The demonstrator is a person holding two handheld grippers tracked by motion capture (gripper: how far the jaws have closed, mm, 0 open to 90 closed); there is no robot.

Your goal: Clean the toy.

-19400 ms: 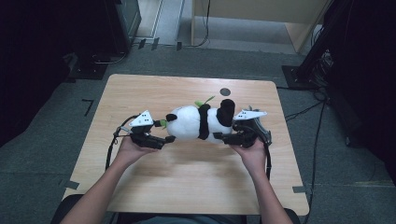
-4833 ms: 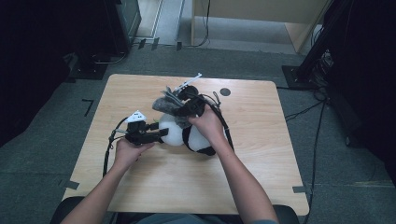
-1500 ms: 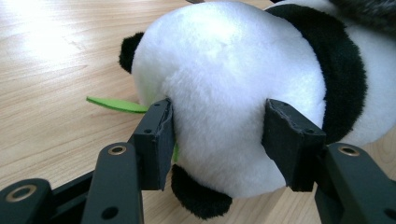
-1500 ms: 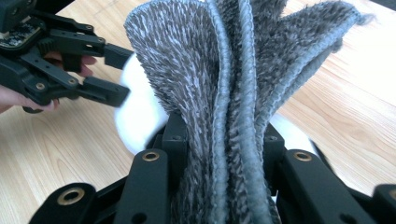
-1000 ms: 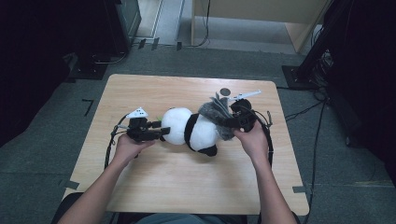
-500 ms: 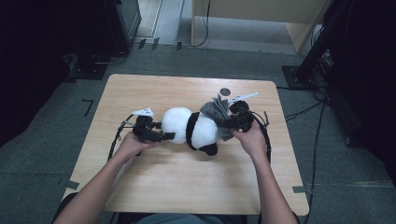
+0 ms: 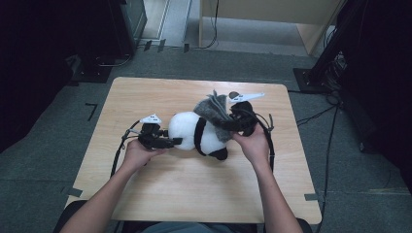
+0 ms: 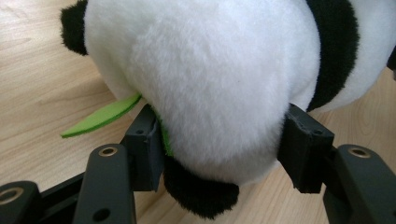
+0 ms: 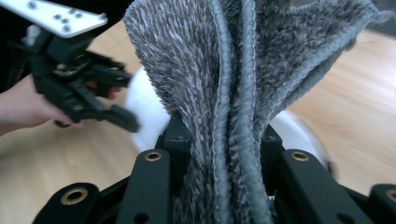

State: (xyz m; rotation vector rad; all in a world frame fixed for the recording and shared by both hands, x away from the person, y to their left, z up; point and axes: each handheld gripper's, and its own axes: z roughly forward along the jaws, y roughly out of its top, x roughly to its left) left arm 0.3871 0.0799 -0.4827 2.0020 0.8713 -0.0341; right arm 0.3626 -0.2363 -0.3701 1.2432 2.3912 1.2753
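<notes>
Jaws pinching panda (image 8: 205, 79), green leaf (image 8: 100, 117) beneath.

You are seated in a recording lab or studio, not a home: a lone light-wood table (image 7: 160, 194) stands on grey carpet (image 7: 48, 160) marked with strips of tape (image 7: 313, 197). Around you rise dark equipment stands (image 7: 330, 43), loose cables (image 7: 318, 114) snake across the floor, and the edges fall into blackness.
</notes>
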